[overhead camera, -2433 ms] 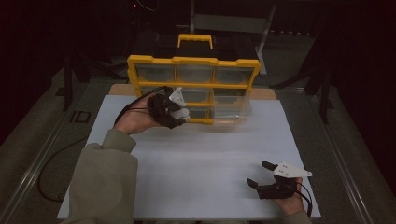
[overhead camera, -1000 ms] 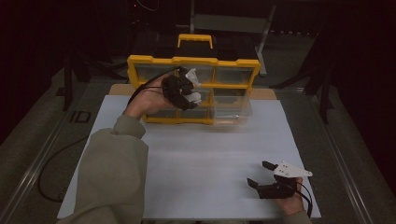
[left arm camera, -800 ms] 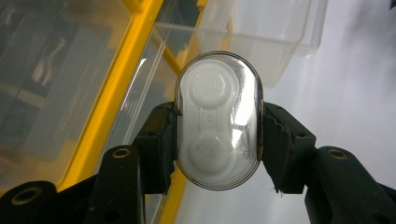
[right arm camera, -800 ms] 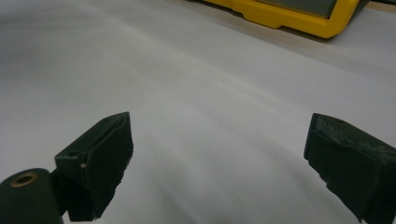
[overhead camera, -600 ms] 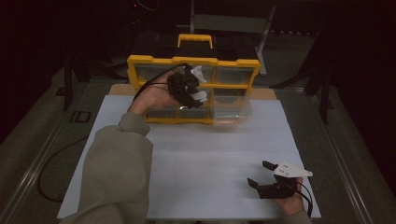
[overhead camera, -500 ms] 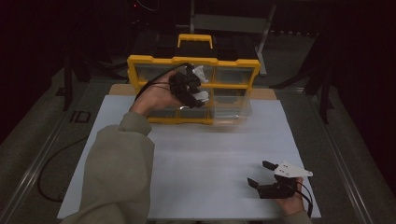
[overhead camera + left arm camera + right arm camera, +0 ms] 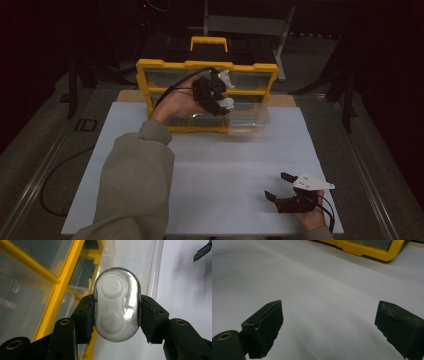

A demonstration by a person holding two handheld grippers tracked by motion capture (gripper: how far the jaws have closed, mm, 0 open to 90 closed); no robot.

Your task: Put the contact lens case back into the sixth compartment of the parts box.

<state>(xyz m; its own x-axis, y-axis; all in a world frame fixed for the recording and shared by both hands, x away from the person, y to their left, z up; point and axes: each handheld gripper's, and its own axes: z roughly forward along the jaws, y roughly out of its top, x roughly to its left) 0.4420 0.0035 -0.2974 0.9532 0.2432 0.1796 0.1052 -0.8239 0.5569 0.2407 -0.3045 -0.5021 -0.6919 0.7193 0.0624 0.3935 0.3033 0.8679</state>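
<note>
- The left gripper (image 7: 116,312) squeezed a small clear case (image 7: 116,303) by the yellow drawer box (image 7: 150,90).
- The right gripper (image 7: 281,187) sat on the white table (image 7: 225,165), jaws wide apart.

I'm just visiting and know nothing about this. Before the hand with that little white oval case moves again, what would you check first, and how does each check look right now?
1. Grip on the oval case: clamped on both long sides by the left gripper. Ok.
2. Case sits straight between the jaws: roughly upright and centred in the left gripper view. Ok.
3. A clear drawer of the yellow organizer is pulled out under the case: ok.
4. Drawer has room inside: cannot tell, clear plastic and blur.
5. Right gripper out of the way: open, low over the white table sheet, near the person's edge. Ok.
</note>
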